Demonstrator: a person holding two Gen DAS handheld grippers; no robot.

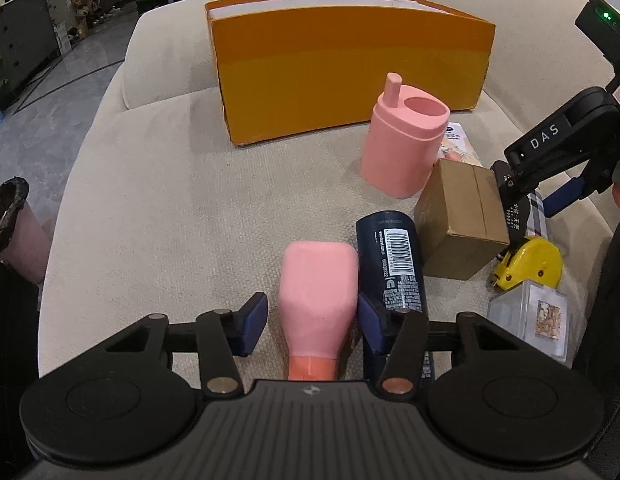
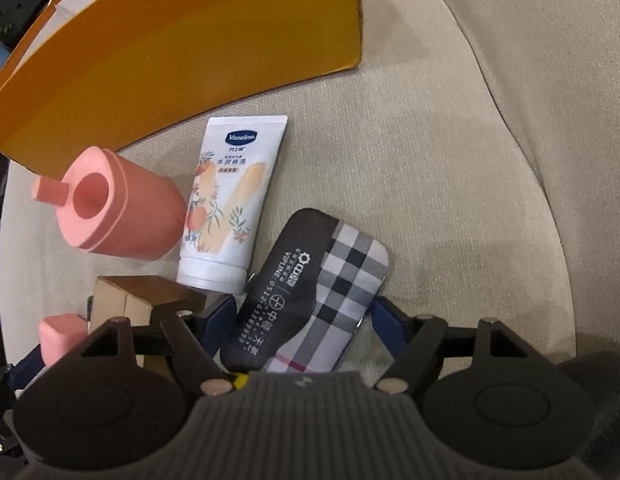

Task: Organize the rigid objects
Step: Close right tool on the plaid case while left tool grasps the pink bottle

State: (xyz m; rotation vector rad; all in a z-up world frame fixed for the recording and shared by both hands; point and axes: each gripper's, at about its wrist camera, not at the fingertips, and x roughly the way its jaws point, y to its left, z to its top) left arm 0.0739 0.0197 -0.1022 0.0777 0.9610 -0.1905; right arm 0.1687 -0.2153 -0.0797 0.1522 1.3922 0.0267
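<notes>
Pink bottle [image 1: 317,292], smooth, lying flat

left tool [image 1: 311,320] | straddling pink bottle [image 1: 318,300], right pad possibly touching | orange box [image 1: 349,72] behind

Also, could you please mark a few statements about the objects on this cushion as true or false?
1. The pink bottle lies between the fingers of the left claw. True.
2. The Vaseline tube is inside the orange box. False: it lies on the cushion in front of the box, beside the pink cup.
3. The orange box stands behind the pink cup. True.
4. The right claw straddles a yellow tape measure. False: the plaid case lies between its fingers.
</notes>
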